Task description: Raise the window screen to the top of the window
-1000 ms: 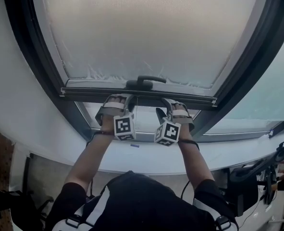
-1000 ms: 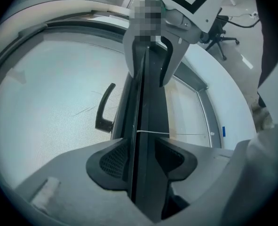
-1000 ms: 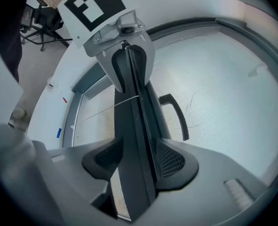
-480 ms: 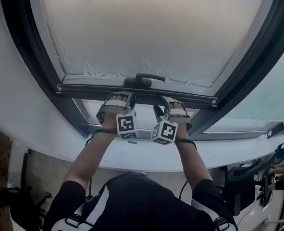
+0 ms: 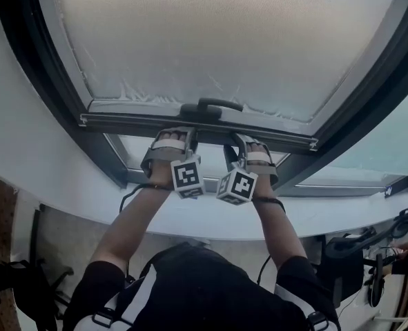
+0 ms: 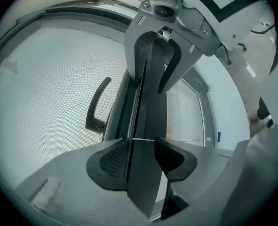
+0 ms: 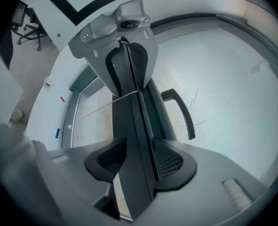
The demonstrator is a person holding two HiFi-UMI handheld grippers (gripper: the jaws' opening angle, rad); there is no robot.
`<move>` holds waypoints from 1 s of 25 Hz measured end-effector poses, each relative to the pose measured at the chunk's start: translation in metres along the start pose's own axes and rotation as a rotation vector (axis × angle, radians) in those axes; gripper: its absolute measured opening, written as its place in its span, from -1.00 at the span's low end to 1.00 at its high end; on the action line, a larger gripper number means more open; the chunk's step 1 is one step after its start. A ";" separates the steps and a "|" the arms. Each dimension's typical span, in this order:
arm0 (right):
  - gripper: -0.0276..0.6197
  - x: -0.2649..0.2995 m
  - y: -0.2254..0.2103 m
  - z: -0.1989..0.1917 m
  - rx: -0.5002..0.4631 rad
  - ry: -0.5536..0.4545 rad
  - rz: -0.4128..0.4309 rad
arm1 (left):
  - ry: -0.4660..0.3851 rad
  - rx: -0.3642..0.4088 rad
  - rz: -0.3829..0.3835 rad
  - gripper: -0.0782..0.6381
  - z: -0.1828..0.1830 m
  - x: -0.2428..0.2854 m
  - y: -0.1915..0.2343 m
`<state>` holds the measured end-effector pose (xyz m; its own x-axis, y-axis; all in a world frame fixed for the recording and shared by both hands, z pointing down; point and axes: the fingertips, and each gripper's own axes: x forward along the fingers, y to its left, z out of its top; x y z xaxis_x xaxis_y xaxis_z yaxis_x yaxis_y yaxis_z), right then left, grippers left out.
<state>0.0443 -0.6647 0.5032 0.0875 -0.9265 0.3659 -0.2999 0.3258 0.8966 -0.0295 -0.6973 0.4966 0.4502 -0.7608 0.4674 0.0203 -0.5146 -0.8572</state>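
Grey mesh of the window screen (image 5: 210,40) is covering most of the opening, w/ its dark bottom bar (image 5: 121,121) sitting low, just above the lower edge of the window frame (image 5: 45,95). A strip of bare glass (image 5: 210,165) is showing beneath the bar. Black handle (image 5: 214,106) is standing out from the bar at mid-width, on the mesh side. Left gripper (image 5: 174,138) is clamping the bar just left of the handle, pads (image 6: 111,160) pressing on both faces. Right gripper (image 5: 248,143) is gripping the same bar just right of the handle. Its jaws have just been closing, w/ the bar betw. them & both pads touching it. Marker cubes (image 5: 188,178) are sitting close together. White sill (image 5: 65,198) is curving below the frame, under the person's forearms (image 5: 131,219)
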 end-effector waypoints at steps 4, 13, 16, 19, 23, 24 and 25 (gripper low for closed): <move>-0.38 0.003 0.005 -0.005 -0.086 0.058 0.019 | 0.040 0.015 -0.004 -0.31 0.000 0.003 -0.002; -0.25 -0.001 -0.003 -0.001 -0.060 0.026 0.002 | 0.010 0.070 -0.046 -0.31 0.000 -0.005 0.007; -0.16 -0.007 -0.014 0.003 -0.040 -0.005 -0.048 | -0.006 0.061 -0.032 -0.31 0.003 -0.013 0.019; -0.17 -0.028 -0.046 0.011 0.056 -0.052 -0.172 | -0.028 0.066 0.026 -0.30 0.011 -0.025 0.047; -0.28 -0.063 -0.072 0.025 0.343 -0.190 -0.243 | -0.058 0.032 0.001 -0.42 0.018 -0.035 0.080; -0.30 -0.067 -0.067 0.028 0.442 -0.232 -0.205 | -0.064 0.031 -0.006 -0.46 0.019 -0.037 0.085; -0.33 -0.068 -0.058 0.031 0.536 -0.265 -0.150 | -0.071 0.036 0.001 -0.46 0.021 -0.039 0.090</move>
<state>0.0262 -0.6258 0.4189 -0.0524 -0.9926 0.1092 -0.7444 0.1118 0.6584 -0.0266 -0.7054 0.3967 0.5126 -0.7308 0.4508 0.0512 -0.4981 -0.8656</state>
